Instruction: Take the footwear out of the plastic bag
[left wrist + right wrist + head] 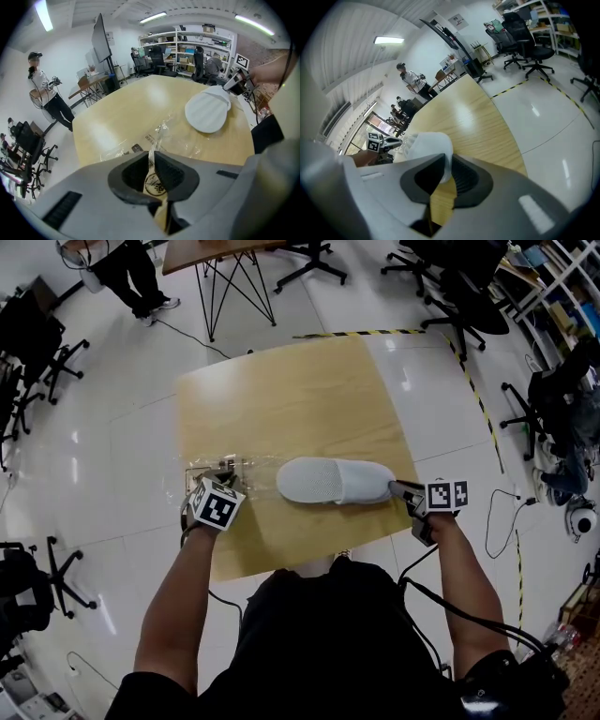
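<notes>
A white slipper (pixel 336 480) lies lengthwise on the wooden table (pixel 281 390), its toe toward a crumpled clear plastic bag (pixel 236 468) on its left. My left gripper (pixel 225 472) is shut on the near edge of the bag (pixel 161 136), and a thin fold of film runs up between the pads. In the left gripper view the slipper (pixel 207 111) lies beyond the bag, sole up. My right gripper (pixel 401 489) is shut on the slipper's heel rim (pixel 426 145). Whether the toe is still inside the bag's mouth I cannot tell.
Both grippers work near the table's front edge, with bare wood behind them. Office chairs (pixel 37 352) stand on the left and chairs and shelves (pixel 553 399) on the right. A person (pixel 131 277) stands by another table far left. Yellow-black tape (pixel 469 381) marks the floor.
</notes>
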Motion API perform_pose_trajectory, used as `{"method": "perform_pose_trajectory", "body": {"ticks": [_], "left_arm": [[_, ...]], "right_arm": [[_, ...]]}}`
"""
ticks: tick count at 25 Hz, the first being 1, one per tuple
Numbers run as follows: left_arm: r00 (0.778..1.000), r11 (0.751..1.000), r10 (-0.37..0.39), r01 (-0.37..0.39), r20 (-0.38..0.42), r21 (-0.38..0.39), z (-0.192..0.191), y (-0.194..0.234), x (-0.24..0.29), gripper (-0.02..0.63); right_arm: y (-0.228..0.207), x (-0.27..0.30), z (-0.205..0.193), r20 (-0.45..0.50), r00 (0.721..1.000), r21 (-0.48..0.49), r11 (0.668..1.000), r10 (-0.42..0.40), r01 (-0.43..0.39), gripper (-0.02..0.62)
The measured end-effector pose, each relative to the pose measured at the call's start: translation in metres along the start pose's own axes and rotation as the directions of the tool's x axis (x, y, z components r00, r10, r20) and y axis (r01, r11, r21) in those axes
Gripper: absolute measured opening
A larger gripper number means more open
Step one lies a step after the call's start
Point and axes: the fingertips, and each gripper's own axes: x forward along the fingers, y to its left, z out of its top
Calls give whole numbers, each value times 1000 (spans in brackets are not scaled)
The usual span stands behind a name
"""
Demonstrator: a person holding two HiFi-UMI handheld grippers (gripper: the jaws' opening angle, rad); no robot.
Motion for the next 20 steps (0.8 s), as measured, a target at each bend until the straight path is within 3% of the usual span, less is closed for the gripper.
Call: {"method": "perform_pose_trajectory", "body": {"ticks": [6,12,20], "left_arm": [[997,994,71,-71,-2,-78,-1,46,-3,46],[990,990,126,-121,59,-68,50,73,11,41],[996,1000,11,-12,83,7,118,18,45,41]], "right_arm": [[-1,-5,-6,-12,1000,-16,1000,-17,17,49],[6,-2,-17,-16,1000,-18,1000,-21,20,49],[39,10,-26,-27,999,-14,999,30,-30,48]]}}
